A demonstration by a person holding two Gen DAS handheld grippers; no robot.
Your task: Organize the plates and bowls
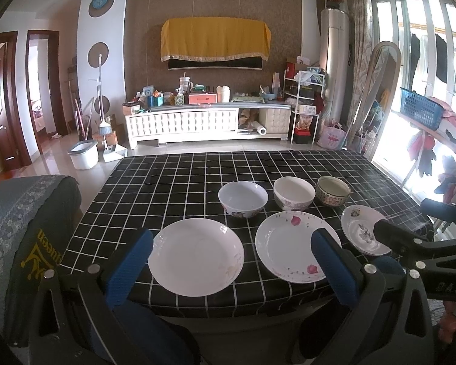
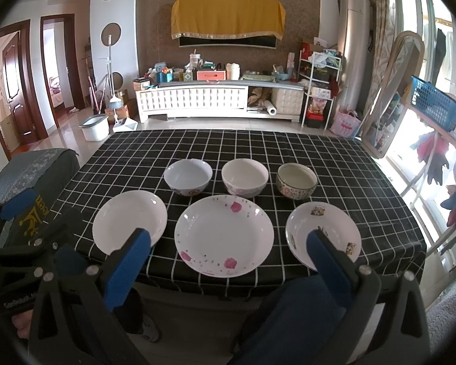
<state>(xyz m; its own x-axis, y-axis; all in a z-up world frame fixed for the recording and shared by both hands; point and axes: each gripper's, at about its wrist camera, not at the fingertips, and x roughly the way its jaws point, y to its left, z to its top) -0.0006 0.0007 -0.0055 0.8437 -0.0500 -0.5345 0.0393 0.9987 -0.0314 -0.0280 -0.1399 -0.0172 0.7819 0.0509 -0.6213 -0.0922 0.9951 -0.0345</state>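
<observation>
Three plates lie along the front of the black checked table (image 2: 288,149): a plain white plate (image 1: 196,255) (image 2: 129,220) on the left, a pink-flowered plate (image 1: 291,245) (image 2: 223,234) in the middle, a small patterned plate (image 1: 360,228) (image 2: 322,231) on the right. Behind them stand a white bowl (image 1: 243,197) (image 2: 188,176), a cream bowl (image 1: 294,193) (image 2: 244,178) and a patterned bowl (image 1: 333,190) (image 2: 296,181). My left gripper (image 1: 232,248) is open and empty, held before the table's front edge. My right gripper (image 2: 231,248) is open and empty, also in front of the table.
A chair with a grey patterned cover (image 1: 21,228) stands at the table's left. A window rack with a blue basket (image 2: 434,106) and hanging clothes runs along the right. A white cabinet (image 2: 197,100) with clutter stands across the room.
</observation>
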